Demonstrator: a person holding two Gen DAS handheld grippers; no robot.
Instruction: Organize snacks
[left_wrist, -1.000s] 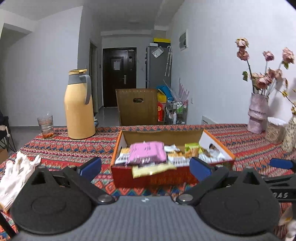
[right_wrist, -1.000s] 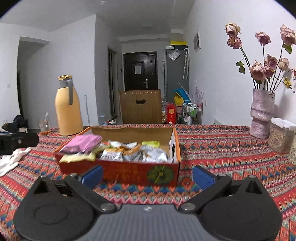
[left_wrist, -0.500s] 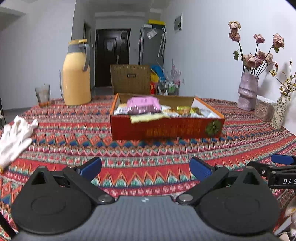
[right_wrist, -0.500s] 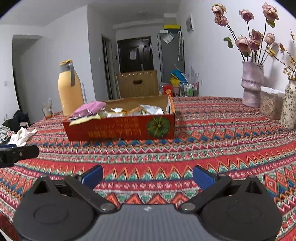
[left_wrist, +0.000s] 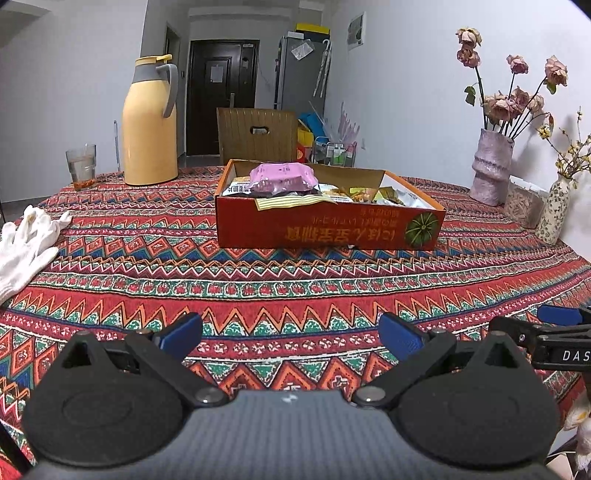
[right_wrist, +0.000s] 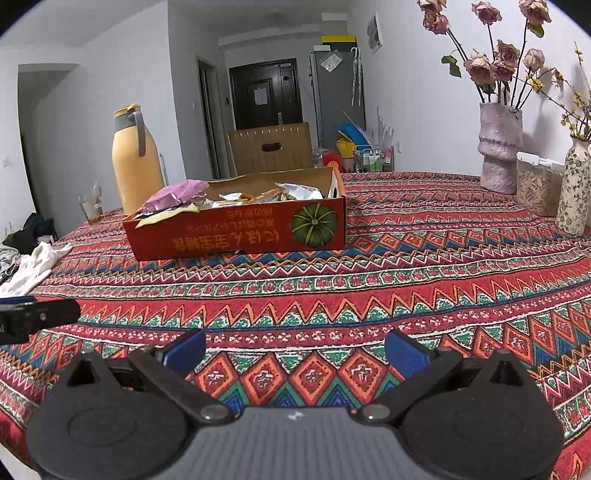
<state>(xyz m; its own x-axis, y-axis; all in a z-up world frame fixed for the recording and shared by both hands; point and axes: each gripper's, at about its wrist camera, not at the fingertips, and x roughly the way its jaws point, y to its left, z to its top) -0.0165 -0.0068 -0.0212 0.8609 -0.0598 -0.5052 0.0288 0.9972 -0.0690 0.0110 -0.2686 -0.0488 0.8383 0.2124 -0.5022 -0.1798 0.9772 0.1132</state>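
snacks (left_wrist: 284, 181) piled in the red box (left_wrist: 328, 230) near the worktop (left_wrist: 295, 288) middle, long side facing both tools | box straight ahead, well apart | left tool (left_wrist: 290, 332) spread wide, holds nothing | right tool (right_wrist: 295, 347) the same, equally far

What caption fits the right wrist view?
Right gripper, jaws open and empty, faces a red snack box on the patterned tablecloth.

Two black handheld grippers: left gripper (left_wrist: 290, 334), right gripper (right_wrist: 295, 349), grey ribbed bodies, round black discs, silver pivot screws, blue-padded jaws.
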